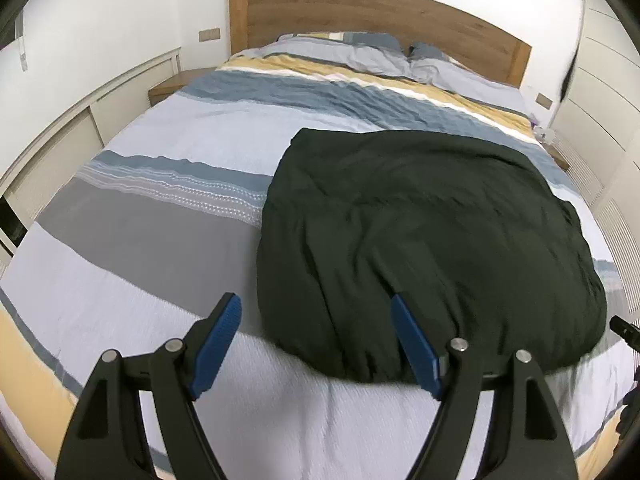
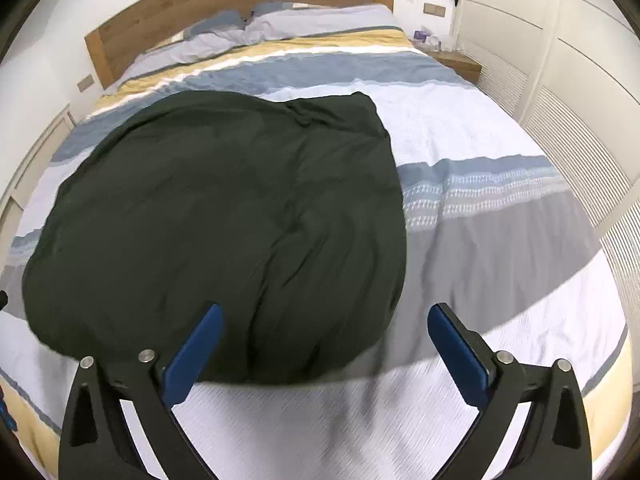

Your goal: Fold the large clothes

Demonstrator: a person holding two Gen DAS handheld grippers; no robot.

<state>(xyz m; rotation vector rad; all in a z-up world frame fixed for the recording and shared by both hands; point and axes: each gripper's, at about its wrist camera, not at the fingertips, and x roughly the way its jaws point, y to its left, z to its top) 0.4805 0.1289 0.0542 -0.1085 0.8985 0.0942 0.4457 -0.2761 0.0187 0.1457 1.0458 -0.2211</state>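
Note:
A large dark green garment (image 1: pixel 432 248) lies spread in a rough rectangle on the striped bed cover (image 1: pixel 132 240). It also shows in the right wrist view (image 2: pixel 224 232), on the bed cover (image 2: pixel 500 240). My left gripper (image 1: pixel 316 312) is open and empty, hovering over the garment's near left edge. My right gripper (image 2: pixel 324 320) is open and empty, hovering over the garment's near right edge. Both have blue pads. A small part of the right gripper (image 1: pixel 624 328) shows at the right edge of the left wrist view.
A wooden headboard (image 1: pixel 380 12) and pillows (image 1: pixel 344 48) are at the far end. A bedside shelf (image 1: pixel 176 82) stands at the left, another bedside shelf (image 2: pixel 456 62) at the right. White cabinets (image 2: pixel 580 80) line the right side.

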